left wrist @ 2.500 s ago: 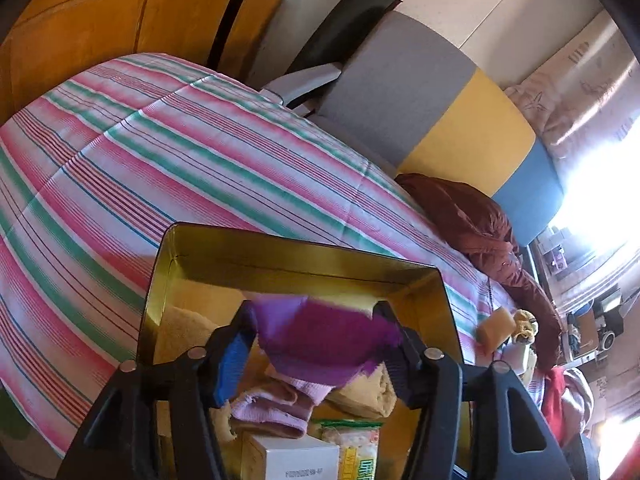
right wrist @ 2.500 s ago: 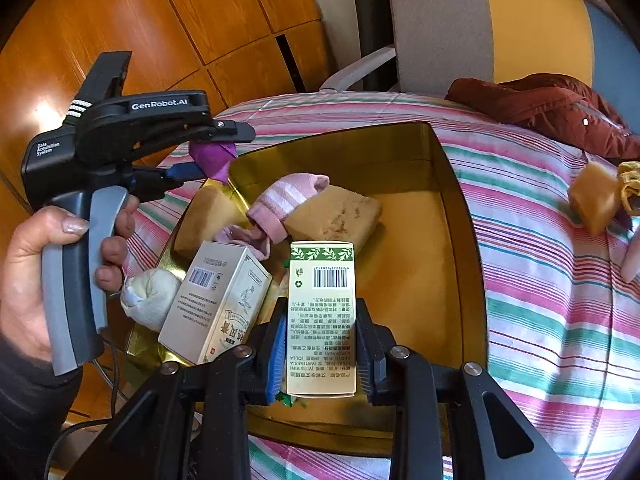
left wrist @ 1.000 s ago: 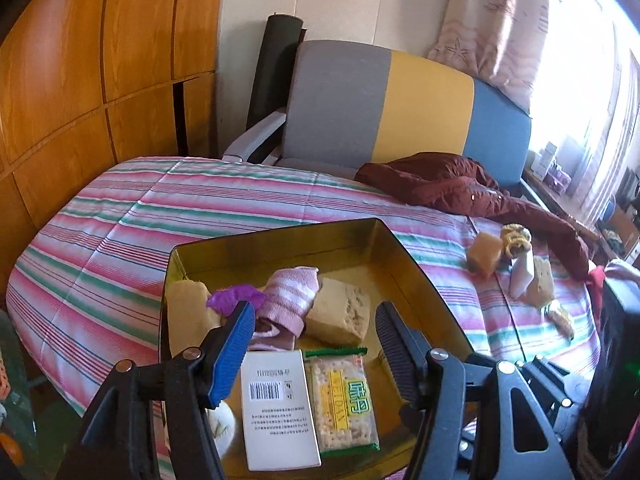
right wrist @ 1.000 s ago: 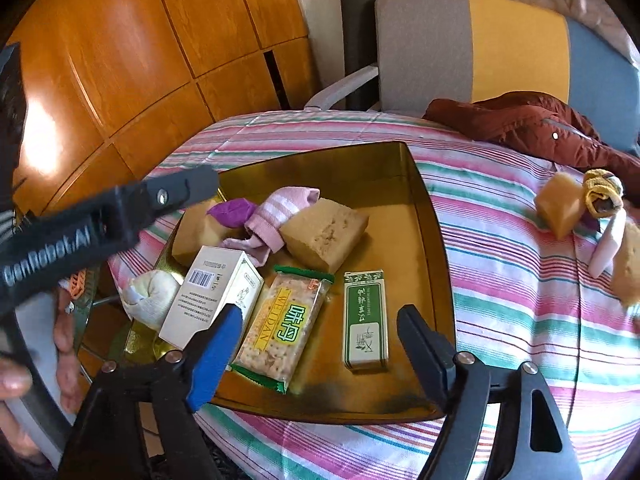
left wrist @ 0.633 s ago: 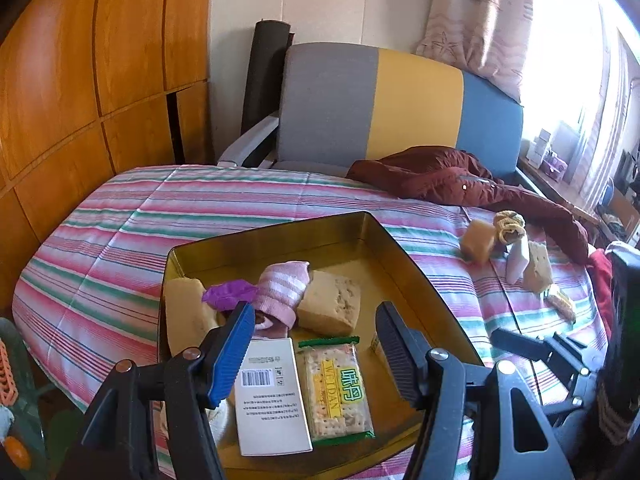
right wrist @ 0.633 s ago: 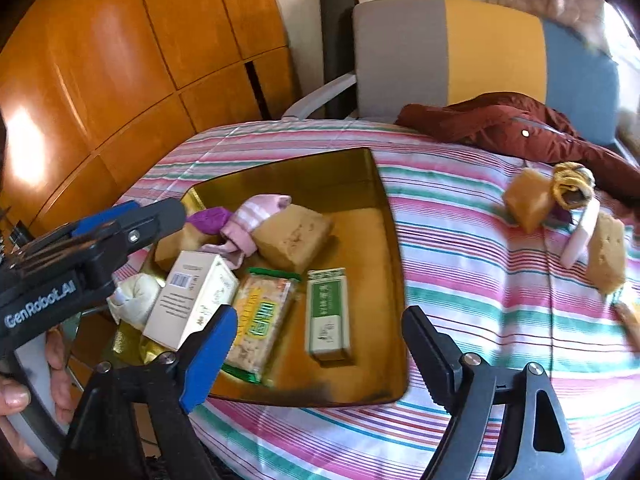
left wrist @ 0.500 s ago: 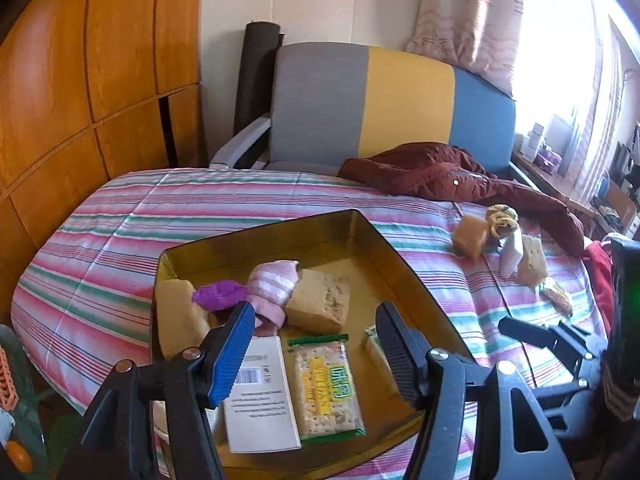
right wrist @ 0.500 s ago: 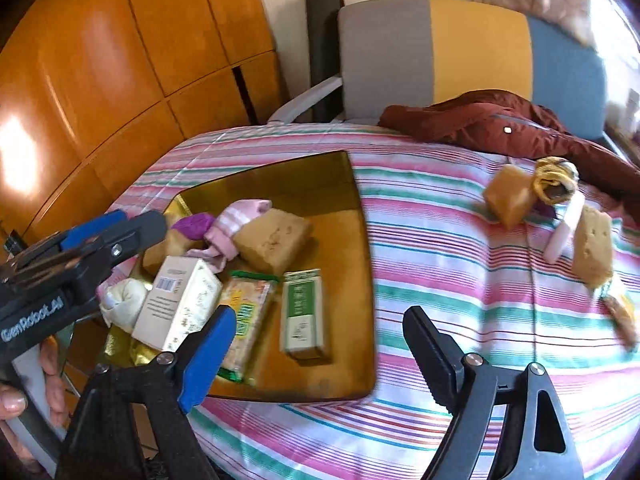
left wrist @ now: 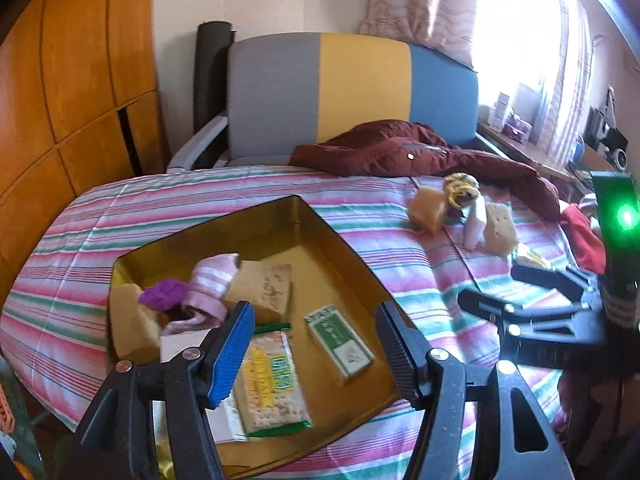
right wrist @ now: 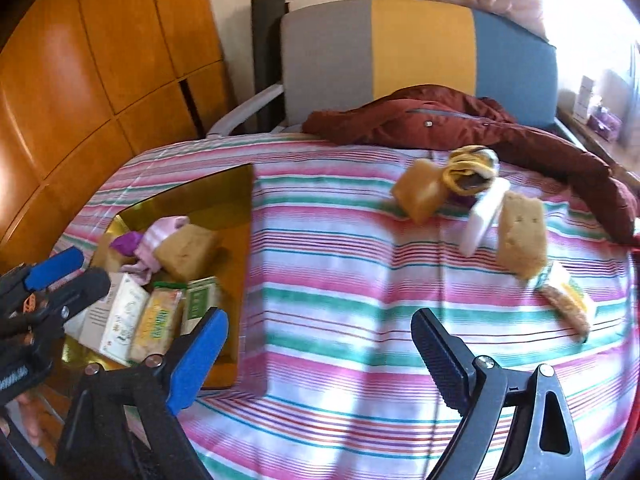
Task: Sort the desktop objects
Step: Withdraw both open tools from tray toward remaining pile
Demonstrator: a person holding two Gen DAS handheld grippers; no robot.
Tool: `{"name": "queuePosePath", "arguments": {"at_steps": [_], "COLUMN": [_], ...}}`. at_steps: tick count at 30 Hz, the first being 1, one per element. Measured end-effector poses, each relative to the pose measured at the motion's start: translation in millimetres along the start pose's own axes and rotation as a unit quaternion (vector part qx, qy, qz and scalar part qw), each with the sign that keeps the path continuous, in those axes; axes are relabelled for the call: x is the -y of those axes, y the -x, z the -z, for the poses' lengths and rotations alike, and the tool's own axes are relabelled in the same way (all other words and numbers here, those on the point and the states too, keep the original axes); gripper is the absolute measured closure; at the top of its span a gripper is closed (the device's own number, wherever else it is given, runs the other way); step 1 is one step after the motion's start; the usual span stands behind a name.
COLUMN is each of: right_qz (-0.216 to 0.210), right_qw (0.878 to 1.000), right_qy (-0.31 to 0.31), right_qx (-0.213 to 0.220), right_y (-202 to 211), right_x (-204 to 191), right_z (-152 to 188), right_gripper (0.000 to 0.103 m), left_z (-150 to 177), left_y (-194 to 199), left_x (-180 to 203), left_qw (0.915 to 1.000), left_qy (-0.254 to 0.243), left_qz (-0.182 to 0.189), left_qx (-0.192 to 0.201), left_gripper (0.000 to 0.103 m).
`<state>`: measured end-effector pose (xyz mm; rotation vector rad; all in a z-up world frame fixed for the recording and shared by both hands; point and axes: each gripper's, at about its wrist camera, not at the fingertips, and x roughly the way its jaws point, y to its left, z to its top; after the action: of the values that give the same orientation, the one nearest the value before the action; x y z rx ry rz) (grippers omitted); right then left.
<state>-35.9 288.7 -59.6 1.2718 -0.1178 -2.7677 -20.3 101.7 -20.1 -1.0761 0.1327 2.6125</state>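
A gold tray sits on the striped tablecloth. It holds a green box, a cracker packet, a white box, a pink sock, a purple cloth and sponges. My left gripper is open and empty above the tray's near side. My right gripper is open and empty over the cloth right of the tray. Loose on the cloth at the right lie a brown block, a yellow hair tie, a white piece, a sponge and a snack packet.
A dark red jacket lies along the table's far edge before a grey, yellow and blue chair. Wooden panels stand at the left. The right gripper shows in the left wrist view.
Both grippers let go: the purple cloth and the green box now lie in the tray. Both grippers opened and swung right, the right one toward the loose items.
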Motion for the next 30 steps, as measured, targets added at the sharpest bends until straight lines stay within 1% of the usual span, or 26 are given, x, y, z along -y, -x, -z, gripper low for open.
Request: {"name": "queuePosePath", "arguments": {"at_steps": [2,6,11,14,18,20,24,30], "right_qz": [0.009,0.02,0.047,0.062,0.081,0.087,0.094,0.108], "right_qw": [1.0,0.999,0.997,0.996,0.994,0.993,0.991,0.989], "right_qy": [-0.002,-0.025,-0.054,-0.07,-0.075,-0.082,-0.1,-0.1], "right_qx": [-0.002,-0.007,-0.01,-0.01,-0.01,-0.011,-0.013,-0.01], "right_y": [0,0,1,1,1,0,-4,-9], "right_x": [10,36,71,92,113,122,144,167], "right_z": [-1,-3,-5,-7,-10,-11,-14,-21], "right_gripper": [0.009,0.009,0.008,0.008,0.008,0.007,0.006,0.006], "left_z": [1,2,3,3,3,2,2,-3], "left_y": [-2,-6,-12,-17,-23,-26,-33,-44], "left_x": [6,15,25,27,30,32,38,49], "left_qw": [1.0,0.9997,0.9993,0.9989,0.9985,0.9981,0.9977,0.9964], "left_qy": [-0.007,-0.013,-0.021,-0.016,-0.016,-0.014,-0.02,-0.023], "left_qz": [0.005,0.016,0.027,0.036,0.04,0.044,0.045,0.056], "left_qx": [-0.003,-0.009,-0.018,-0.027,-0.035,-0.04,-0.046,-0.059], "left_gripper": [0.039,0.039,0.039,0.039,0.039,0.039,0.039,0.039]}}
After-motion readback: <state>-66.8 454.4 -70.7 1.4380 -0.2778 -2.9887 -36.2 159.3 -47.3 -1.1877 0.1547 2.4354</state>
